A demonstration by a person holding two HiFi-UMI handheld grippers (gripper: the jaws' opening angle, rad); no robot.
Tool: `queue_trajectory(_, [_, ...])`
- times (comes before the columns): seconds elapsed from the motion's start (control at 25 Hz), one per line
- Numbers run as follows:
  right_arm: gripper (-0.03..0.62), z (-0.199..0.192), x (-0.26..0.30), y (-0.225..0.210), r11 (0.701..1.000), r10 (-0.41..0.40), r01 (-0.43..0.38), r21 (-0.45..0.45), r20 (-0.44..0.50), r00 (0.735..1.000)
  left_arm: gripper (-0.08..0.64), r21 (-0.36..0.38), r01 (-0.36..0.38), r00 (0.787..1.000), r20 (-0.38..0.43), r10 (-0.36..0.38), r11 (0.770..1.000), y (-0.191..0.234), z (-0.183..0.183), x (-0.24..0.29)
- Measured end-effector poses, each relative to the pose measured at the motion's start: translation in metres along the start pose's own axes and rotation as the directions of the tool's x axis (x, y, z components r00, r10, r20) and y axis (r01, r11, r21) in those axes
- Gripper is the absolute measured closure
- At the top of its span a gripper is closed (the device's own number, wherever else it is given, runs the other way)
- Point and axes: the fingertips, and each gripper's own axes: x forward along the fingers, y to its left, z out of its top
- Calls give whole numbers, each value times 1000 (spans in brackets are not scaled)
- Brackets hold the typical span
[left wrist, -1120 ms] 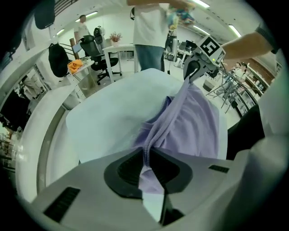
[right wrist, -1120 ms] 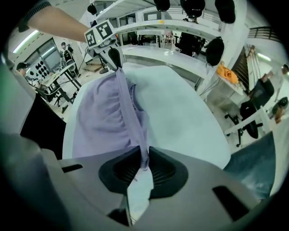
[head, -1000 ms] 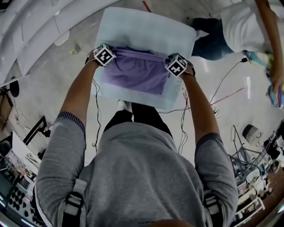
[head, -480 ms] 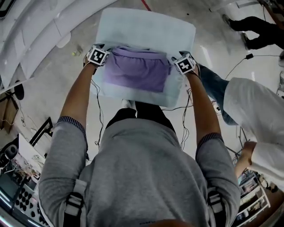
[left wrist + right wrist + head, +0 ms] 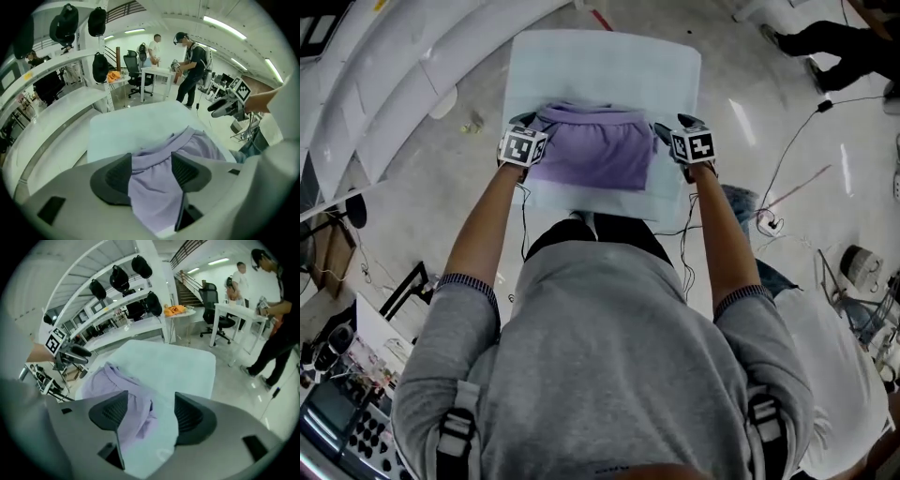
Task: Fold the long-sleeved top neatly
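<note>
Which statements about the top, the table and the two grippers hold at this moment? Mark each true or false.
The purple top lies on the pale table. True.
The left gripper is clamped on the top. False: its fingers stand apart, having just been opening; fabric shows between them, unpinched.
The right gripper is open. True; its fingers have just been opening.
The top is spread flat, sleeves out. False: it is folded into a compact rectangle.
The grippers flank the top, one each side. True.

Lilac top (image 5: 592,152), folded, flat on table (image 5: 581,66)
</note>
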Motion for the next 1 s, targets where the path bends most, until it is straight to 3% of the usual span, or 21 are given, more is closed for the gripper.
queue_trajectory(0.2, [235, -15, -17, 23, 989, 8, -19, 144, 79, 997, 259, -32, 52, 995, 82, -49, 998, -49, 14, -13])
queue_trajectory(0.36, [221, -39, -17, 34, 967, -29, 3, 254, 98, 995, 259, 5, 109, 989, 103, -109, 994, -89, 19, -8])
queue_trajectory(0.72, [198, -64, 1, 54, 919, -133, 86, 386, 96, 987, 259, 37, 175, 981, 79, -177, 984, -141, 9, 21])
queue_trajectory(1.0, [196, -87, 43, 38, 883, -209, 167, 439, 48, 977, 259, 30, 214, 976, 43, -216, 976, -159, -11, 48])
